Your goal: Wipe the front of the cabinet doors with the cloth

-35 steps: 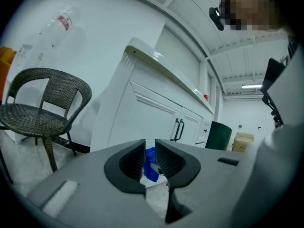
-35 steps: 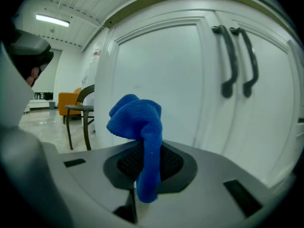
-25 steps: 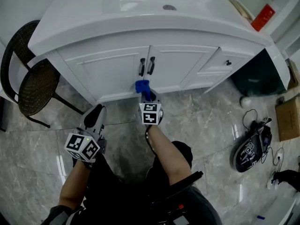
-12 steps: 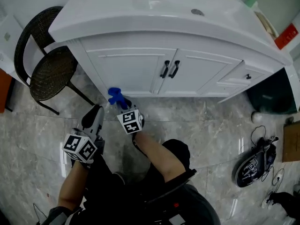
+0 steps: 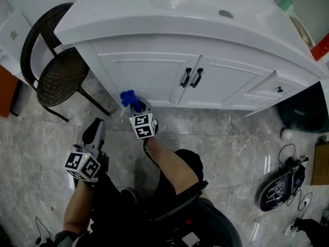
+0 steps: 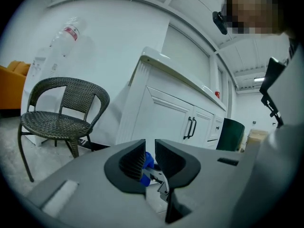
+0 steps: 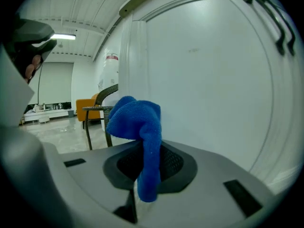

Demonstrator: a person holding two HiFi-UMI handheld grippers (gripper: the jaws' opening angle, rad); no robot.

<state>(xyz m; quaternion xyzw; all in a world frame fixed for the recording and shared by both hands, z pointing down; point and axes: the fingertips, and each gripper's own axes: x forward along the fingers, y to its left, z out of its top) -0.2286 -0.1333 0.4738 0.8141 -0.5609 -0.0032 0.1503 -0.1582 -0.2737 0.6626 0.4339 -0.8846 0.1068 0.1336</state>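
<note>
The white cabinet has two doors, the left door [image 5: 149, 78] and the right door [image 5: 226, 84], with a pair of black handles [image 5: 191, 77] between them. My right gripper [image 5: 134, 107] is shut on the blue cloth [image 5: 128, 98], which rests against the left door's lower left corner. In the right gripper view the cloth [image 7: 137, 122] bunches above the jaws of the right gripper [image 7: 148, 164], close to the door panel [image 7: 213, 70]. My left gripper [image 5: 96, 130] hangs lower left over the floor, shut and empty; its jaws [image 6: 150, 159] point toward the cabinet [image 6: 166, 118].
A black wicker chair [image 5: 56, 68] stands left of the cabinet, close to the cloth. A dark green bin [image 5: 308, 112] sits at the cabinet's right end. A helmet and cables [image 5: 275, 189] lie on the marble floor at right. My legs are below the grippers.
My right gripper carried the cloth left along the bottom of the doors, from under the handles to the left door's lower left corner. My left gripper drew back slightly.
</note>
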